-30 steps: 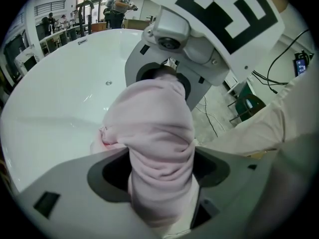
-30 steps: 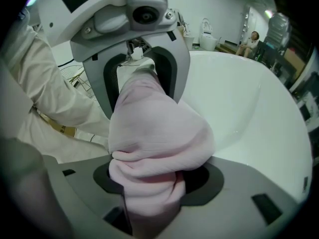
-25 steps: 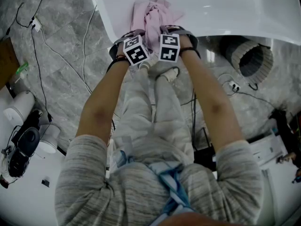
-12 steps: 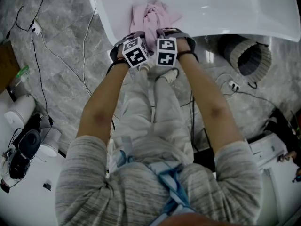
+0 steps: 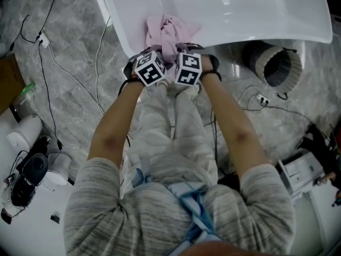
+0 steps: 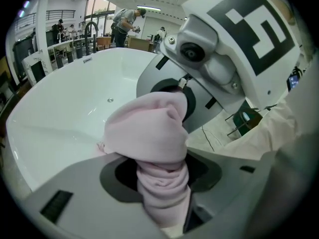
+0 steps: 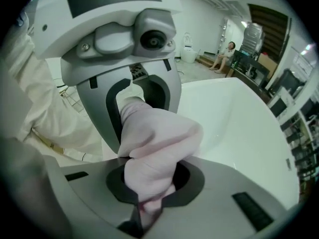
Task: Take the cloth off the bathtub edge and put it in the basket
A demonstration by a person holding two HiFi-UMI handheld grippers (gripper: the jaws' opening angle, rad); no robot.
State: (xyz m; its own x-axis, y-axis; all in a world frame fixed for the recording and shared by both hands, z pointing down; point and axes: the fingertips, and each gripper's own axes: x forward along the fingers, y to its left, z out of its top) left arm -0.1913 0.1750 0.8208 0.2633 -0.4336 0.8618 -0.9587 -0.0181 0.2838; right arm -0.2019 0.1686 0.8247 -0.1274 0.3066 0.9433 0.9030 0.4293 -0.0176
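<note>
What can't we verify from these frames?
1. Head view: marker cubes cover the grip of left gripper and right gripper on the pink cloth.
2. Head view: basket inside too dark to read.
3. Both gripper views: bunched cloth hides whether it touches the bathtub rim.

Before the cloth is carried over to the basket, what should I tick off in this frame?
1. Left gripper jaws, just closed in, pinch the soft pink cloth: ok.
2. Right gripper jaws, just closed in, pinch the same cloth: ok.
3. Cloth clear of the white bathtub edge: not ok, part lies on it.
4. Woven grey basket in sight on the floor: ok.
5. Basket's inside free: cannot tell.
</note>
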